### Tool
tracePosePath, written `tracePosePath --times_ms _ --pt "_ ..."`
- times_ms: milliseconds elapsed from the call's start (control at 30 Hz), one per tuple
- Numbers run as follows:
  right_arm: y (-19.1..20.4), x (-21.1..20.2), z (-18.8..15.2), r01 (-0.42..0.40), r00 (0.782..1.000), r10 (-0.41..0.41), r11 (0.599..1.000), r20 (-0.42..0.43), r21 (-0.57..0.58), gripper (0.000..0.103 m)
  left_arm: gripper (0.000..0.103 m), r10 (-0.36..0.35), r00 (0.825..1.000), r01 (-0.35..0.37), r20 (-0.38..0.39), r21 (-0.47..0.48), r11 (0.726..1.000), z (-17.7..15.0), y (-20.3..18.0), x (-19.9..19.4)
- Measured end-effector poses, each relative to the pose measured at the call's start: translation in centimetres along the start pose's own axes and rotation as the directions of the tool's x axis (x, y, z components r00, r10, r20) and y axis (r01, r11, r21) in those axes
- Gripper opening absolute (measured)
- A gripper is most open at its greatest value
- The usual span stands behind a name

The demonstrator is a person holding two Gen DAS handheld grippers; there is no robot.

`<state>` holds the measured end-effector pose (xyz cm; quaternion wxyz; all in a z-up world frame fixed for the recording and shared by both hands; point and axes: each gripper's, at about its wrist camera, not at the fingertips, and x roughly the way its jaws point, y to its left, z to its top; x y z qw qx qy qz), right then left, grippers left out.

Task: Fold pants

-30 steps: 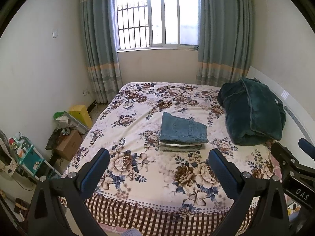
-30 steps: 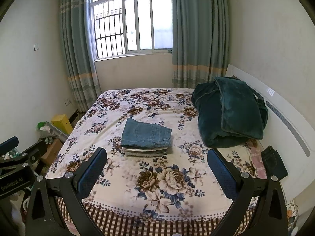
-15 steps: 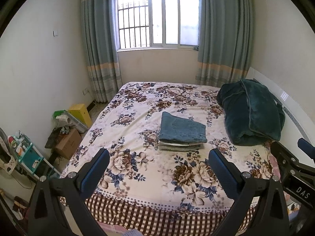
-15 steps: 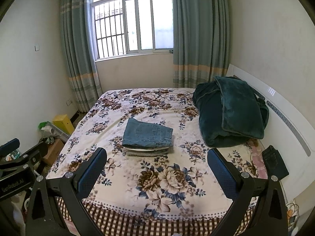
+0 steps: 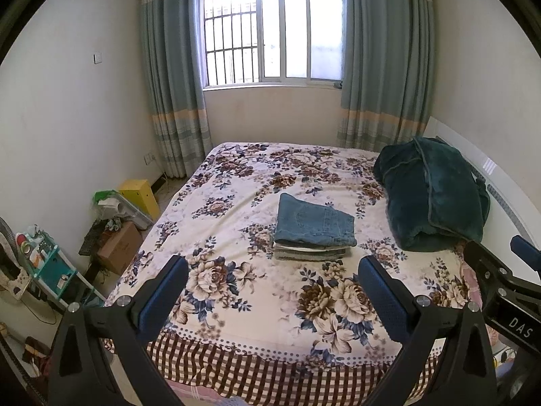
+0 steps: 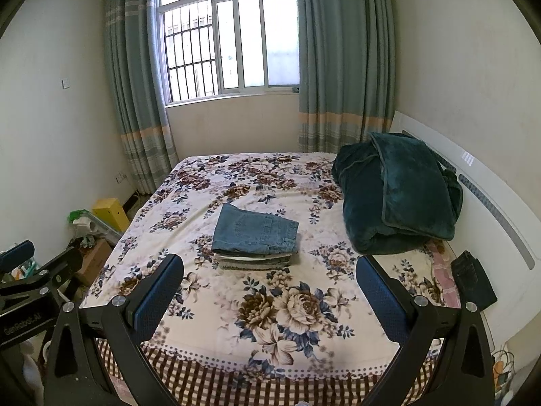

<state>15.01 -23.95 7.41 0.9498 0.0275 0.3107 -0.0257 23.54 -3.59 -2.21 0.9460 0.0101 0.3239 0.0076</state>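
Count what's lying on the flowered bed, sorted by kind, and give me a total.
Stacks of folded clothes, blue denim pants on top: 1
Bundled dark green plush blankets: 1
Small folded black items by the headboard: 1
Total: 3

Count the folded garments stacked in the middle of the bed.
3 that I can make out: blue jeans on top, a thin whitish piece under them, and a grey-green one at the bottom on the bed. Thin layers between may be hidden.
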Motion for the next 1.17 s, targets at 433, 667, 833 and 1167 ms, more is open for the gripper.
tracePosePath --times_ms 433,667,833,1167 --pt "0.0 -0.2 -0.3 0.002 1.000 -0.002 1.000 0.001 0.004 0.103 0.103 -0.002 1.000 0.002 -0.001 -0.001 1.000 0.0 -0.1 -0.1" --pt "0.8 0.1 -0.2 0.001 1.000 -0.001 1.000 -0.003 -0.007 0.103 0.103 -0.004 1.000 0.004 -0.001 0.000 1.000 0.1 -0.2 -0.2" --pt "0.8 0.0 -0.4 0.005 1.000 -0.005 1.000 -0.003 -0.006 0.103 0.103 -0.006 1.000 0.006 -0.001 0.001 1.000 0.1 -0.1 -0.2" --pt "1.1 -0.1 -0.4 0.005 1.000 -0.005 1.000 -0.001 -0.004 0.103 0.103 -0.022 1.000 0.022 0.003 -0.016 1.000 0.2 -0.3 -0.4"
